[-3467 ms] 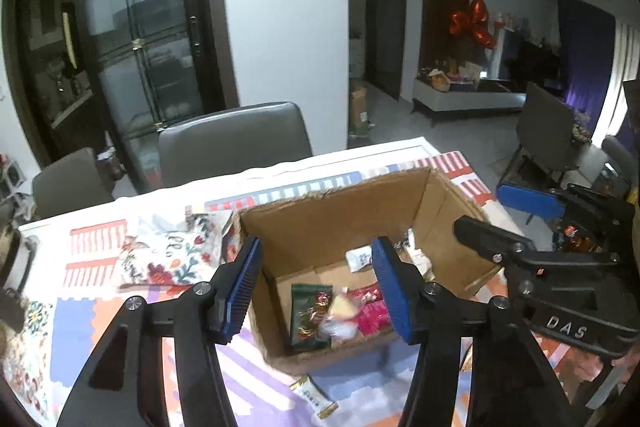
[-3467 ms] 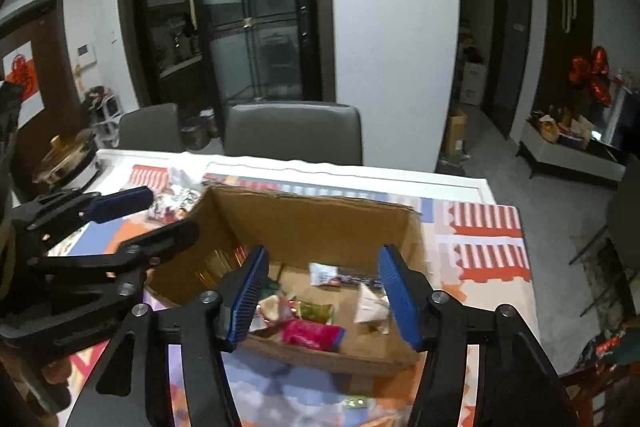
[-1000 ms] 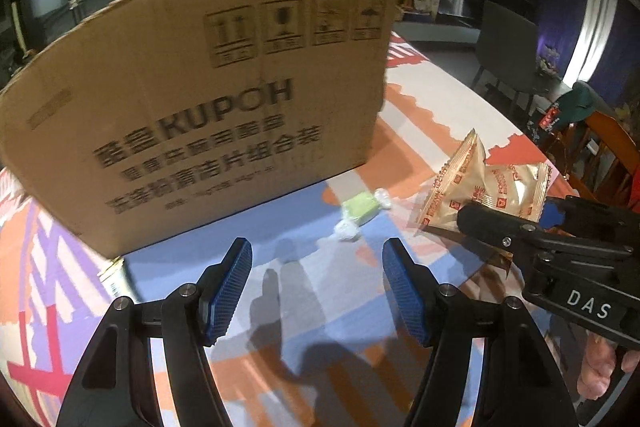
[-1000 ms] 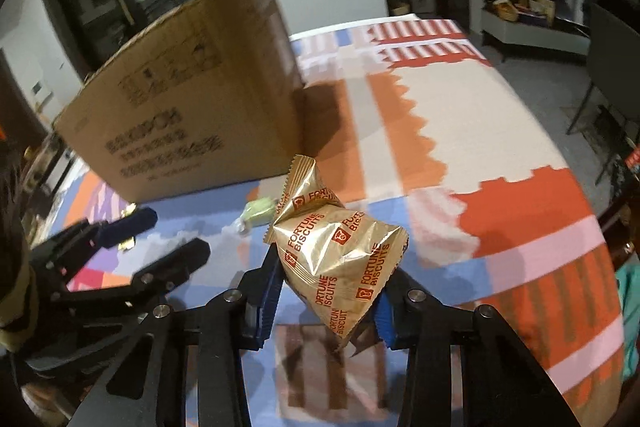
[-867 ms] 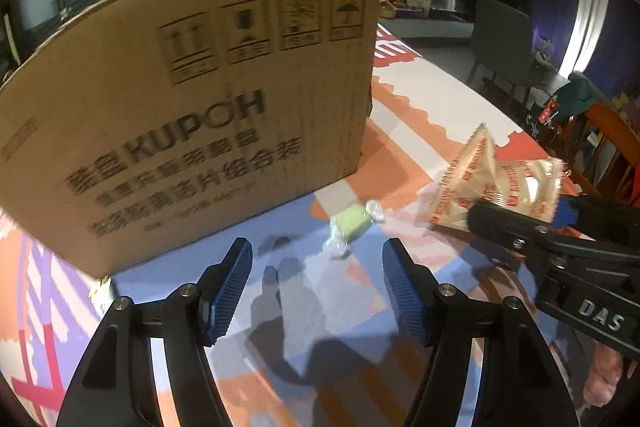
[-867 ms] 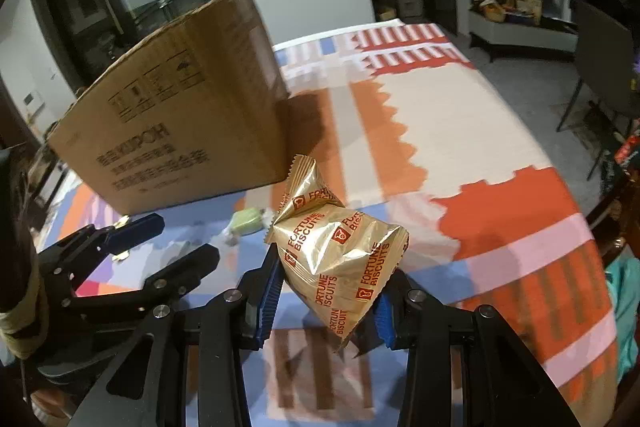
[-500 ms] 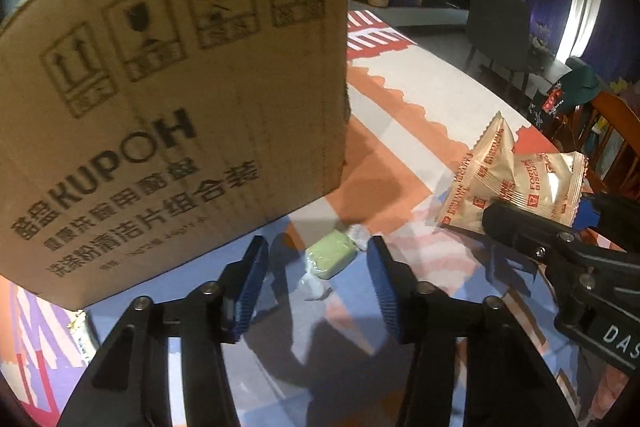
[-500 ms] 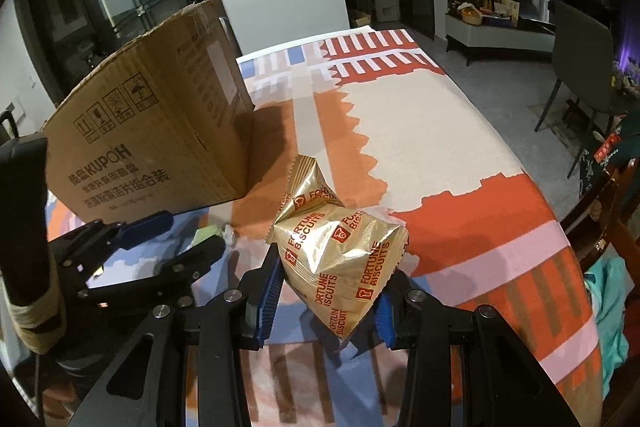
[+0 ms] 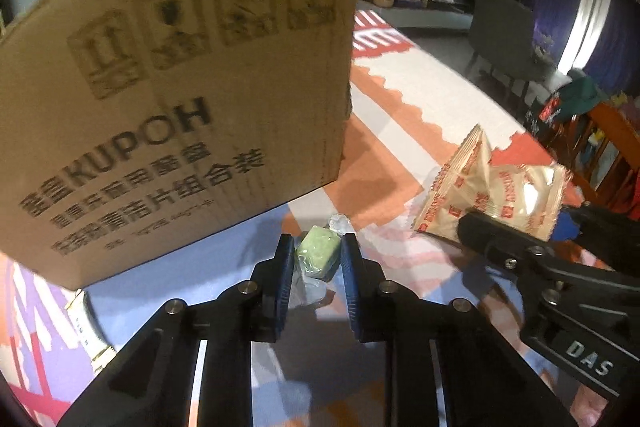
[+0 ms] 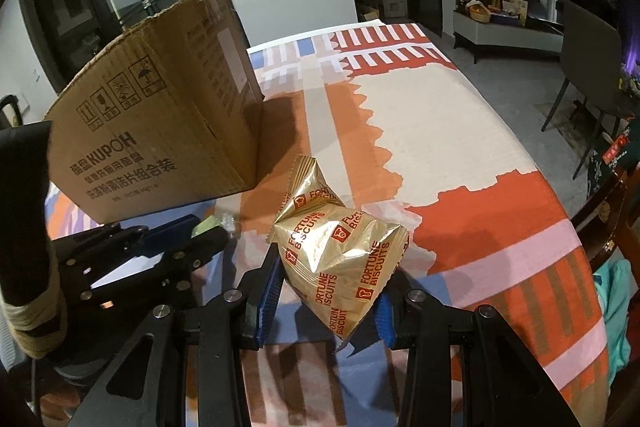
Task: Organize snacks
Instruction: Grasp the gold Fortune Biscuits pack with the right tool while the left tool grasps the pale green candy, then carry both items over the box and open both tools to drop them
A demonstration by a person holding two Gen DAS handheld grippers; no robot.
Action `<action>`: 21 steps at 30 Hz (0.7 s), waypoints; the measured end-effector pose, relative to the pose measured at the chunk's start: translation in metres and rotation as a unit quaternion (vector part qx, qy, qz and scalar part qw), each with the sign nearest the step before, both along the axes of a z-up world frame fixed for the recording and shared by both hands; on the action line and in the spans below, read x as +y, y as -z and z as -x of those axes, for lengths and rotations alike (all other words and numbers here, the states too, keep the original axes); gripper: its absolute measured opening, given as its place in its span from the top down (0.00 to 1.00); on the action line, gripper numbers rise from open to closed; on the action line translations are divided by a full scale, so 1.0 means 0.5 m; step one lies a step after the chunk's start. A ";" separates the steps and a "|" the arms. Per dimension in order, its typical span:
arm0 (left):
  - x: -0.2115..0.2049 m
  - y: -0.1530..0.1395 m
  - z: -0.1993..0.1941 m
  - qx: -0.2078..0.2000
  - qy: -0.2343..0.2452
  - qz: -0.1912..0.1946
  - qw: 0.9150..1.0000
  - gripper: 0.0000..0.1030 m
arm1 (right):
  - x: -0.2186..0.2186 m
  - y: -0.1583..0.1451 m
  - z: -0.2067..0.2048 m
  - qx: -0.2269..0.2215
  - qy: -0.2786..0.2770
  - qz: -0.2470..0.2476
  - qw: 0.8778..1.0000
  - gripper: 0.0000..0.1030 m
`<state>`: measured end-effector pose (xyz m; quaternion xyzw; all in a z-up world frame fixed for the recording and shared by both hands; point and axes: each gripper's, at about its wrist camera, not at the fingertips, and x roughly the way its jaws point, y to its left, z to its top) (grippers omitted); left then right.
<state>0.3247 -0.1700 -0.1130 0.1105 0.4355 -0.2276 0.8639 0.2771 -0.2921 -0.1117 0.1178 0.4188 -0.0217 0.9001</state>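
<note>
My left gripper [image 9: 316, 259] has closed on a small green wrapped candy [image 9: 318, 253] lying on the tablecloth just in front of the cardboard box [image 9: 168, 75]. In the right wrist view the left gripper [image 10: 204, 231] shows low at the left with the green candy [image 10: 208, 225] between its fingers. My right gripper [image 10: 326, 291] is shut on a gold Fortune Biscuits packet [image 10: 340, 247] and holds it above the table, right of the box [image 10: 160, 131]. The packet also shows in the left wrist view [image 9: 492, 187].
The box stands on a patterned orange, blue and white tablecloth [image 10: 460, 131]. A small snack stick [image 9: 86, 327] lies at the box's left front corner. The table's right edge [image 10: 576, 227] is near, with wooden chairs [image 9: 608, 147] beyond.
My left gripper moved forward and down to the green candy and closed its fingers around it. My right gripper kept the biscuit packet and drifted slightly back from the box.
</note>
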 end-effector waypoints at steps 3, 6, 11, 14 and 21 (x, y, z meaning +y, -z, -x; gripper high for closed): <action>0.019 -0.021 0.014 -0.005 -0.009 0.010 1.000 0.77 | 0.006 -0.013 0.008 -0.005 -0.004 -0.005 1.000 0.60; 0.038 -0.050 0.034 -0.013 -0.014 0.020 1.000 0.77 | 0.017 -0.029 0.019 -0.012 -0.008 -0.006 1.000 0.60; 0.066 -0.097 0.065 -0.030 -0.021 0.032 0.999 0.77 | 0.040 -0.063 0.040 -0.028 -0.018 -0.004 0.999 0.60; 0.083 -0.128 0.085 -0.047 -0.027 0.034 0.998 0.77 | 0.053 -0.087 0.050 -0.040 -0.023 -0.004 0.999 0.60; 0.136 -0.203 0.130 -0.083 -0.048 0.040 0.995 0.77 | 0.087 -0.149 0.066 -0.072 -0.038 -0.006 0.997 0.60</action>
